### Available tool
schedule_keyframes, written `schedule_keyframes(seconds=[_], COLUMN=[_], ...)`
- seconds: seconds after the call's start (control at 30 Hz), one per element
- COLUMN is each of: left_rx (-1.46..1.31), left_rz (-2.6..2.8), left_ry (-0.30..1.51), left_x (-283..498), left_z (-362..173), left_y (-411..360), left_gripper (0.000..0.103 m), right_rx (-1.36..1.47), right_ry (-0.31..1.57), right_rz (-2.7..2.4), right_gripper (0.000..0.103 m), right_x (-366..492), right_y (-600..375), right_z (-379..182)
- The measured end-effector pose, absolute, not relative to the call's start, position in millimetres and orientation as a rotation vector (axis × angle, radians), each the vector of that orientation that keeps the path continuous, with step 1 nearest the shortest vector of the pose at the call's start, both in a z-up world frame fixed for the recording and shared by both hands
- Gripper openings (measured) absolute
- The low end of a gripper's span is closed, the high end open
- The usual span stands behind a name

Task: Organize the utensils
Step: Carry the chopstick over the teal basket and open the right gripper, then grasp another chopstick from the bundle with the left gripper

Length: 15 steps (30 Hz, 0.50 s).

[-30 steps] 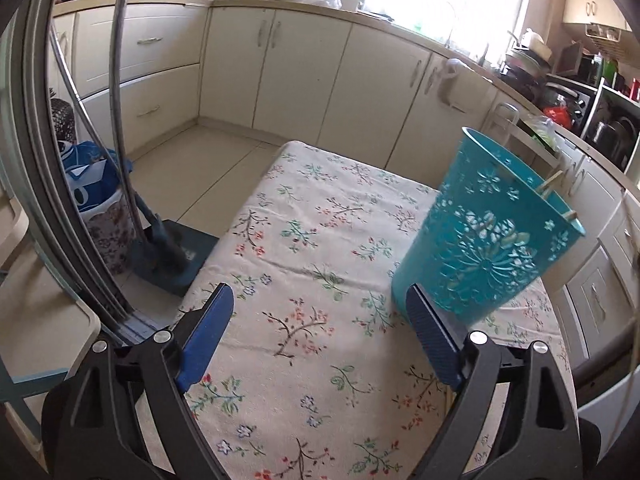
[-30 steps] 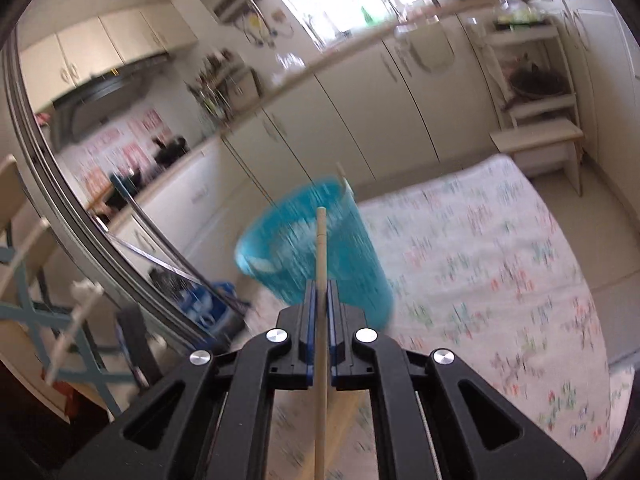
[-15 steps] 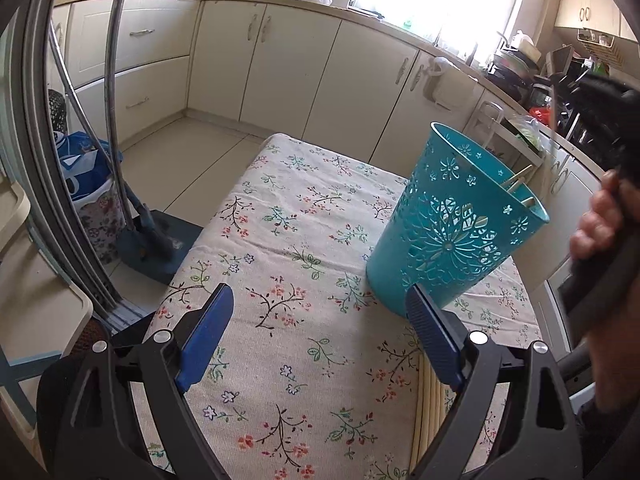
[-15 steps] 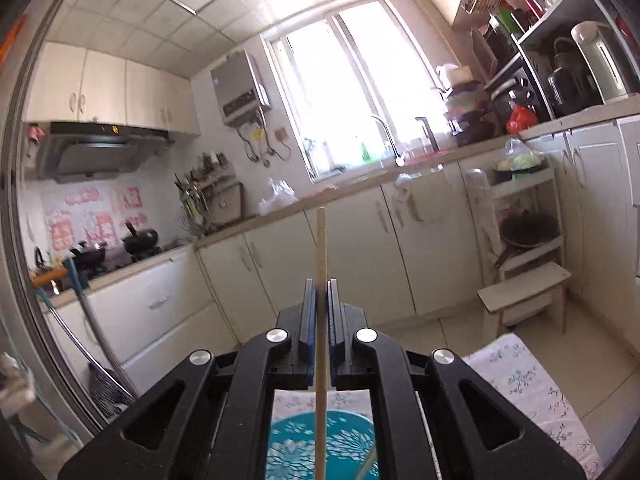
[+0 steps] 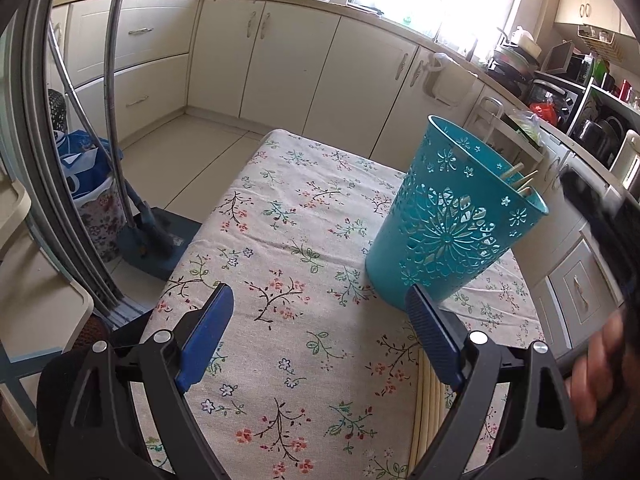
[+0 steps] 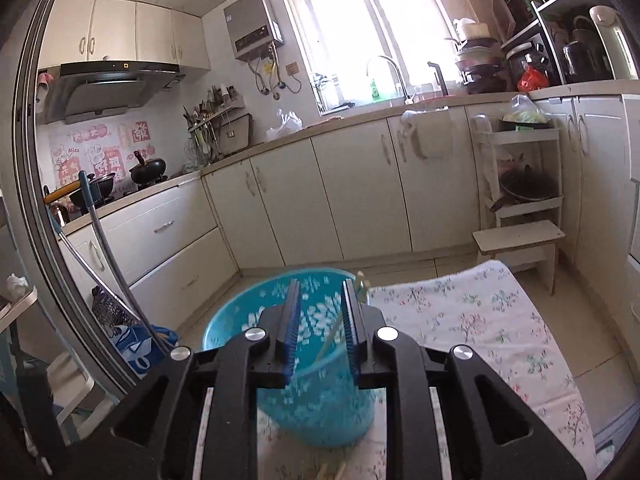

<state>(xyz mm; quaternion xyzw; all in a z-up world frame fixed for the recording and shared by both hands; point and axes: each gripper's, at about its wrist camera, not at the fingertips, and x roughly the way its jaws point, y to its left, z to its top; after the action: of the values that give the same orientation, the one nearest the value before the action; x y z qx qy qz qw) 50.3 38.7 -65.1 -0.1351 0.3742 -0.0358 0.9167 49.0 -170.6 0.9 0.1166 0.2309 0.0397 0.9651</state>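
Observation:
A teal cut-out basket stands on the floral tablecloth with chopsticks poking over its rim. My left gripper hovers open and empty above the cloth, just short of the basket. More chopsticks lie on the cloth under its right finger. My right gripper hangs over the mouth of the basket. Its jaws are opening, and a loose chopstick slants between them down into the basket, with no pad pressing on it. A hand holds that gripper at the right edge.
Mop handles and a blue bag stand on the floor left of the table. Cream cabinets run along the far walls. A white shelf rack stands beyond the table's far right corner.
The right gripper, shut on a chopstick before, has tipped down over the basket and its jaws have parted, freeing the stick. The left gripper has hardly moved.

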Motion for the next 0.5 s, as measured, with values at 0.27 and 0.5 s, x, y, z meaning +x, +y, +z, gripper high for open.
schedule_keyframes(seconds=[0.27,0.5], left_rx=[-0.254,-0.249], left_rz=[-0.074,-0.068], left_ry=[0.783,0.802], left_x=[47,46], left_z=[-67,-70], left_y=[33,35], left_gripper=[0.084,0.084], right_rx=[0.240,0.133], right_ry=[0.891,0.976], right_rz=[0.072,0.109], right_gripper=[0.020,0.020], right_x=[8,8], right_y=[-160,-128], right_z=[-90,-112])
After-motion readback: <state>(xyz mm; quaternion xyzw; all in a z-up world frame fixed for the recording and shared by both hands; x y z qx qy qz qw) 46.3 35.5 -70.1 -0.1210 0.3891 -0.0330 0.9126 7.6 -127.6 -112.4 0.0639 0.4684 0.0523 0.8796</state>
